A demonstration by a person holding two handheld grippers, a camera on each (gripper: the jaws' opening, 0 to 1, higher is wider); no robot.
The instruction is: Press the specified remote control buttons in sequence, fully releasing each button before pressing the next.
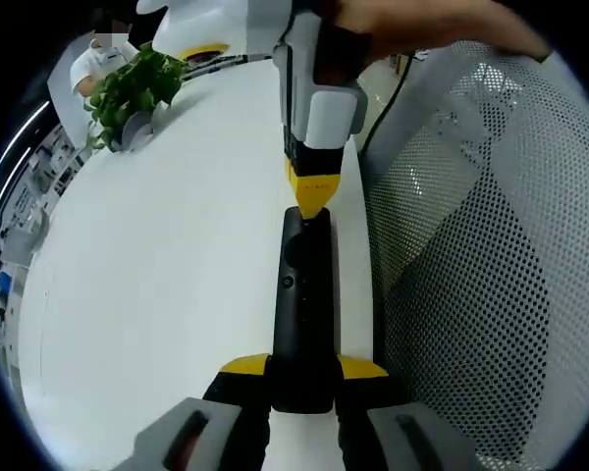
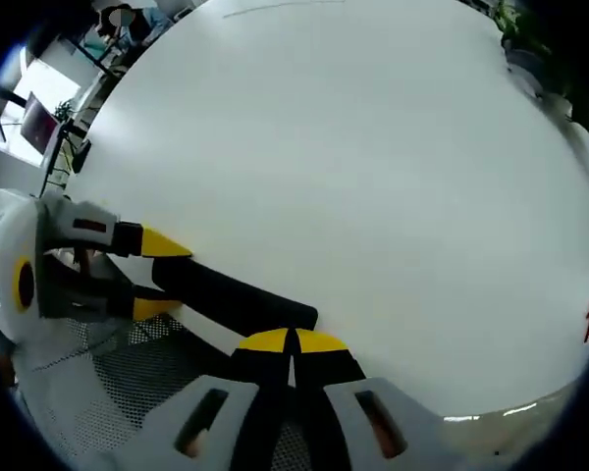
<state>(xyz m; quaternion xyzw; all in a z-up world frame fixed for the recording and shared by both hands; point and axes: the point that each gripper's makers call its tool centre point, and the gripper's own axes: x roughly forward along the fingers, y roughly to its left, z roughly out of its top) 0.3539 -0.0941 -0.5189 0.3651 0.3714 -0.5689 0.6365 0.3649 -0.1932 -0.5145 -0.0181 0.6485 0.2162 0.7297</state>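
Plant: a leafy plant [image 1: 135, 86] in a grey pot stands far back on the white bench [image 1: 167, 275], at the left of the left gripper view.
Left hand-held gripper [image 1: 302, 378]: its yellow-tipped jaws clamp the near end of the remote.
Remote [image 1: 302, 309]: black and slim, lying along the bench's right edge, one small round button showing on its top.
Right hand-held gripper [image 1: 311, 198]: jaws closed together, the tip touching the remote's far end; a hand [image 1: 412, 25] holds it.
Chair: white mesh [image 1: 491, 255] just beside the bench.
Right gripper view: closed jaws [image 2: 293, 343] meet at the remote [image 2: 231, 294]; the left gripper [image 2: 157, 275] grips its other end.
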